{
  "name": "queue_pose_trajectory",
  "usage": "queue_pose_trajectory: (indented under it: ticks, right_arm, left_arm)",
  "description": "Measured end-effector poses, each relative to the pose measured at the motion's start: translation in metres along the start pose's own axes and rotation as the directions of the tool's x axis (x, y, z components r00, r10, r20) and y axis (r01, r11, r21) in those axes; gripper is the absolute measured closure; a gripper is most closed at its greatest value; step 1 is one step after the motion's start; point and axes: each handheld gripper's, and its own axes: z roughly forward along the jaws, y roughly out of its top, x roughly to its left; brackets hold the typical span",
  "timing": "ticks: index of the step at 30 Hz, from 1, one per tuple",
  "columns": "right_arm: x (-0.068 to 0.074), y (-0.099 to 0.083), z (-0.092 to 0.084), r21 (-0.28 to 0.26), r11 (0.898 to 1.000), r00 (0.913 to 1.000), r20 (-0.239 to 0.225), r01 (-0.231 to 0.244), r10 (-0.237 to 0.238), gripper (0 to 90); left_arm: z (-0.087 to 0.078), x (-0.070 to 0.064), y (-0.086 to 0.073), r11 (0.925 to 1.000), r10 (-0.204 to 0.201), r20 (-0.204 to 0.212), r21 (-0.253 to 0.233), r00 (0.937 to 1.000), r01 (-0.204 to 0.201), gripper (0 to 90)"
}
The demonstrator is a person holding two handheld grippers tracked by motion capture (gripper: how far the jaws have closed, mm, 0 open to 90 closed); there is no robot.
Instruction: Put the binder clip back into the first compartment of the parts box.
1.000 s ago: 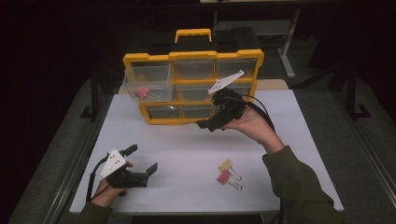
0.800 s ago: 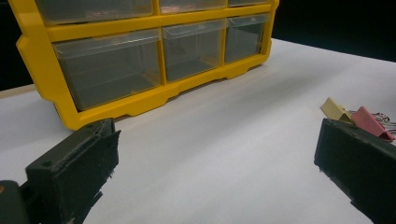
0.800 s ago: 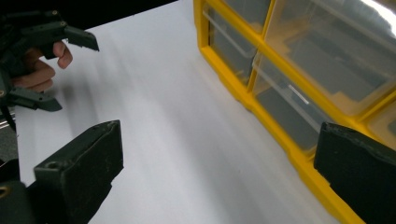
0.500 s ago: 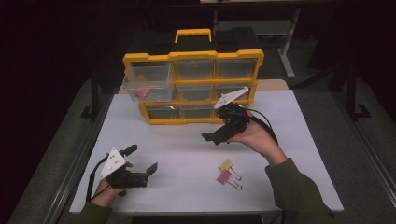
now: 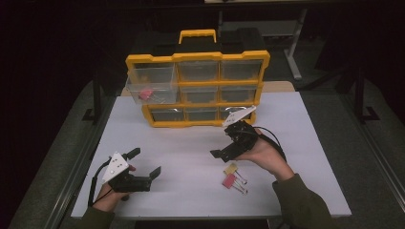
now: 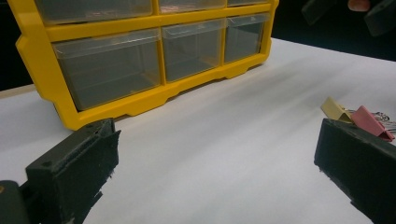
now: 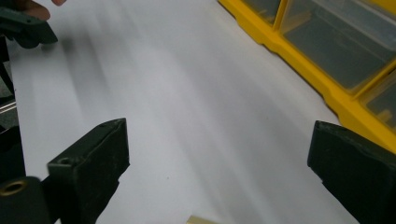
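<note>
A yellow organizer (image 5: 197,56) with clear drawers stands at the back of the white table (image 5: 191,143). Its top-left drawer (image 5: 150,83) is pulled out, with a small pink item (image 5: 145,93) inside. Two binder clips lie at front right, one yellow (image 5: 231,168) and one pink (image 5: 230,181). My right gripper (image 5: 224,144) hovers open just above and left of them, empty. My left gripper (image 5: 145,162) rests open at front left, empty. In the left gripper view the yellow clip (image 6: 332,108) and pink clip (image 6: 369,122) lie beyond the right jaw.
The organizer's lower drawers (image 6: 112,67) are shut and look empty. In the right gripper view the organizer's base (image 7: 299,60) runs along the upper right, with bare white table (image 7: 177,102) between the jaws. A dark floor surrounds the table.
My right gripper has come down and toward me from the organizer's front to just above the table beside the clips. The left gripper has stayed still.
</note>
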Motion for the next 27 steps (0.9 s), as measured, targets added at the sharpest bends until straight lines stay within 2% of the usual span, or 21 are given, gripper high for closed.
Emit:
queue_pose_trajectory:
  ticks: [9,24,27]
  right_arm:
    - [0.004,-0.021,0.000,0.030,0.999,0.9997,0.017,-0.019,0.019,12.2]
    - [0.018,-0.053,0.002,0.087,0.995,0.9992,0.015,-0.039,0.038,18.5]
    - [0.022,-0.059,0.004,0.096,0.994,0.9989,0.014,-0.045,0.044,20.5]
  left_arm:
    - [0.000,0.000,0.000,1.0000,0.001,0.001,-0.001,1.0000,-0.001,0.0]
    - [0.000,-0.001,0.001,1.0000,0.009,0.000,0.000,1.0000,-0.009,0.0]
    - [0.000,-0.002,0.000,1.0000,-0.001,0.001,0.000,1.0000,0.001,0.0]
